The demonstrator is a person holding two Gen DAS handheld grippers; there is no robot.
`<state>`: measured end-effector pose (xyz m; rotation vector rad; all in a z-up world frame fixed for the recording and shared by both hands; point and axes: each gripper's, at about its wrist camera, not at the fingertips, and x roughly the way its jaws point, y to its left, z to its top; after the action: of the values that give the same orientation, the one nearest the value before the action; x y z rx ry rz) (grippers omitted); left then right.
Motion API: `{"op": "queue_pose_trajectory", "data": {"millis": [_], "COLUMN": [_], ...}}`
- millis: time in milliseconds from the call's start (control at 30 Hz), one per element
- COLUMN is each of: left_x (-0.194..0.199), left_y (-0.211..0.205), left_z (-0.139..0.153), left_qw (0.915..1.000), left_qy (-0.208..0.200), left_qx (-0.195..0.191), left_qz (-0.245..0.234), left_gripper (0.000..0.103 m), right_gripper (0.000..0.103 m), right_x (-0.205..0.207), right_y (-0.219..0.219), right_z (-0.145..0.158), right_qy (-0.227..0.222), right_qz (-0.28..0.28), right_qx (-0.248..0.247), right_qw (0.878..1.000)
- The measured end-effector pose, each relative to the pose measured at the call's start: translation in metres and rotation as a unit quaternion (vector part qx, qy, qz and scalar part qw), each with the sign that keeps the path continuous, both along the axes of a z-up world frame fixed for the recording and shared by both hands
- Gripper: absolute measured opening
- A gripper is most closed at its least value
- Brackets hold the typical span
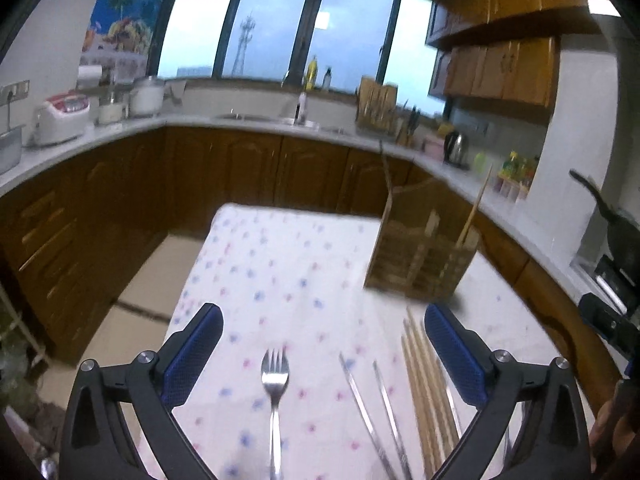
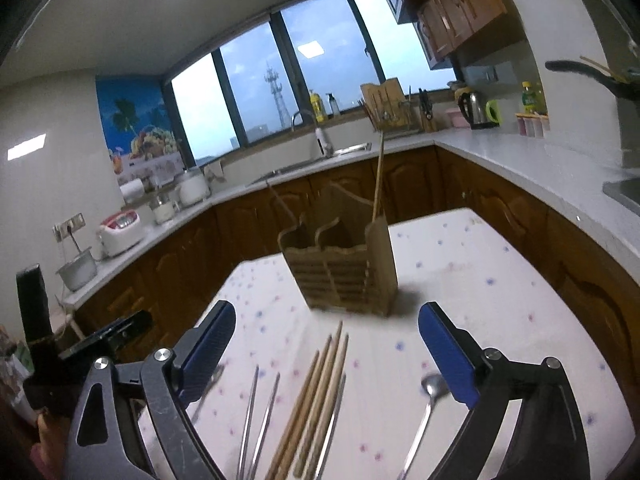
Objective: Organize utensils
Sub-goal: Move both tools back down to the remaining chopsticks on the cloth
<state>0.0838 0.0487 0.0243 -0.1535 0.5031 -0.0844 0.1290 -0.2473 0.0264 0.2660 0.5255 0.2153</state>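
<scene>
A wooden utensil holder [image 1: 424, 260] [image 2: 344, 272] stands on the table with one wooden chopstick [image 2: 378, 176] upright in it. My left gripper [image 1: 324, 356] is open above a metal fork [image 1: 274, 392]; metal chopsticks [image 1: 374, 412] and several wooden chopsticks [image 1: 428, 392] lie to its right. My right gripper [image 2: 326, 356] is open above the wooden chopsticks [image 2: 316, 400], with metal chopsticks [image 2: 258, 420] on the left and a metal spoon [image 2: 426, 412] on the right. Both grippers are empty.
The table carries a white cloth with a flower print [image 1: 280, 264] [image 2: 480, 300]. Kitchen counters with wooden cabinets [image 1: 224, 168] surround it. A rice cooker [image 1: 60, 118], kettle [image 2: 474, 110] and knife rack [image 1: 378, 106] stand on the counters.
</scene>
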Motion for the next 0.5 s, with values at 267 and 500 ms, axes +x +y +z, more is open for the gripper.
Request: {"op": "queue_pose_trajectory", "data": {"millis": [267,500], "left_x": [-0.012,-0.004], "left_y": [0.002,-0.003], "left_z": [0.005,0.004], "left_qw": [0.9992,0.9975], "left_qy": [0.040,0.068], "left_qx": [0.007,0.014], "left_qz": [-0.003,-0.009], "left_gripper": [0.102,0.102], "right_gripper": [0.094,0.094], "right_x": [-0.019,-0.018], "right_y": [-0.003,-0.001], "right_z": [-0.020,-0.035], "right_qy": [0.031,0.052], "right_qz": [-0.005,-0.004], "right_qx": [0.000,0.000], "right_qw": [1.000,0.999]}}
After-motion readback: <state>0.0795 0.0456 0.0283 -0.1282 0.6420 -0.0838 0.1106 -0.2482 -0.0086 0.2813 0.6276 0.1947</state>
